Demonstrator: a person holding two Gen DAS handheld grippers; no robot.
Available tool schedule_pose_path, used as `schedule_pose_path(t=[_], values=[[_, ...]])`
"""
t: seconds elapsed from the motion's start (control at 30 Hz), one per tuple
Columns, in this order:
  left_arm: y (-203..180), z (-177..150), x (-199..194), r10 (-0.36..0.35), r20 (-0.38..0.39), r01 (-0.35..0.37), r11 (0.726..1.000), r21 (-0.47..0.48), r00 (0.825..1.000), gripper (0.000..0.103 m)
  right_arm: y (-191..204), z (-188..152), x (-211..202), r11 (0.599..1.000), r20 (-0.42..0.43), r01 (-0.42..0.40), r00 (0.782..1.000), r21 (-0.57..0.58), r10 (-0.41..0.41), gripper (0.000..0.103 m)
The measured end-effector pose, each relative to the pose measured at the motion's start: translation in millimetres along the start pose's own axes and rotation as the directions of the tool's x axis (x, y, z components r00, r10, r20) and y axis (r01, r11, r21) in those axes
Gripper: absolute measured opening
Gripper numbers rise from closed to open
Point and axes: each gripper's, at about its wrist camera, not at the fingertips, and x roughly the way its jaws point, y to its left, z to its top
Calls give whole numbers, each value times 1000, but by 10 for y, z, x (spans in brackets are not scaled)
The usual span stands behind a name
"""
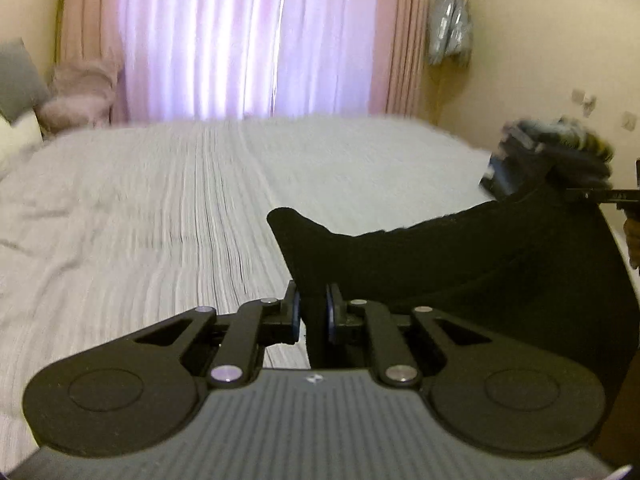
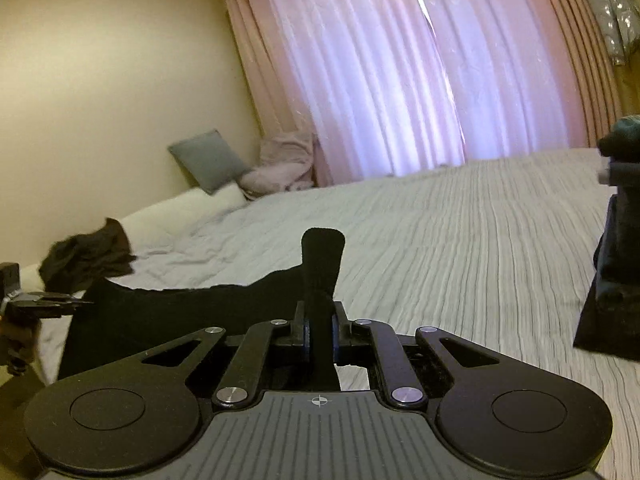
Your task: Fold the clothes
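A black garment [image 1: 460,264] hangs stretched between my two grippers above the bed. In the left wrist view my left gripper [image 1: 314,308] is shut on one edge of it, and a corner of cloth sticks up past the pads. My right gripper [image 2: 320,326] is shut on the other edge, with a strip of the black garment [image 2: 322,256] standing up between the jaws. Each gripper shows in the other's view: the right gripper [image 1: 600,195] at the far right, the left gripper [image 2: 48,302] at the far left. The cloth sags between them.
The bed [image 1: 160,208] has a pale striped cover. A stack of dark folded clothes [image 2: 616,248] stands on its right side, and a crumpled dark garment [image 2: 88,258] lies at the left. A grey pillow [image 2: 208,160] and a pink blanket [image 2: 280,164] lie by the pink curtains [image 2: 400,80].
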Motion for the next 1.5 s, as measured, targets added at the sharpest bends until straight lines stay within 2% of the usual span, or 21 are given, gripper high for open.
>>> schedule_pose_path(t=[0.07,0.17,0.27,0.3,0.33,0.37,0.4,0.47,0.53,0.63,0.73,0.87,1.03,1.17,1.4,1.5], values=[[18,-112,347,13,-65,-13,1000,11,998,11,-94,-82,327,998,-76,52,996,-20,-53,9],[41,-321,812,51,-164,-44,998,46,985,13,-330,-386,735,995,-183,98,979,24,-92,9],[83,-484,882,102,-189,-95,994,48,977,18,-495,-588,866,990,-225,108,970,87,-86,13],[69,-506,859,127,-190,-118,991,59,974,20,-523,-617,855,988,-229,113,969,102,-87,29],[22,-499,808,161,-185,-148,985,85,969,24,-484,-592,799,986,-227,151,965,67,-132,57],[-38,-495,749,202,-179,-181,975,126,963,29,-435,-560,738,981,-222,192,958,27,-182,66],[-119,-496,682,250,-171,-218,958,187,953,30,-362,-518,672,975,-213,223,951,-27,-223,70],[-307,-510,569,333,-153,-277,912,302,930,29,-148,-440,492,967,-178,233,952,-103,-248,70],[-465,-516,475,365,-141,-296,885,361,920,29,72,-426,285,968,-141,205,964,-143,-225,70],[-648,-538,372,380,-140,-300,867,397,914,30,531,-554,21,977,-109,114,985,-182,-135,70],[-743,-617,303,382,-151,-292,860,418,912,30,957,-847,-143,982,-136,11,990,-188,-38,70],[-804,-735,213,389,-171,-287,856,431,905,30,1341,-1220,-251,970,-165,-22,986,-241,-19,70],[-821,-831,37,396,-175,-295,857,423,901,30,1417,-1517,-238,985,-203,-19,979,-173,-17,70],[-847,-867,-76,406,-165,-304,850,431,899,30,1401,-1640,-247,986,-231,7,972,-167,-46,70],[-1028,-932,-245,443,-123,-329,800,502,888,30,1288,-1672,-188,989,-262,40,962,-139,-76,70],[-1169,-969,-416,434,-81,-331,784,525,897,31,1320,-1667,-182,983,-294,64,949,-170,-113,70]])
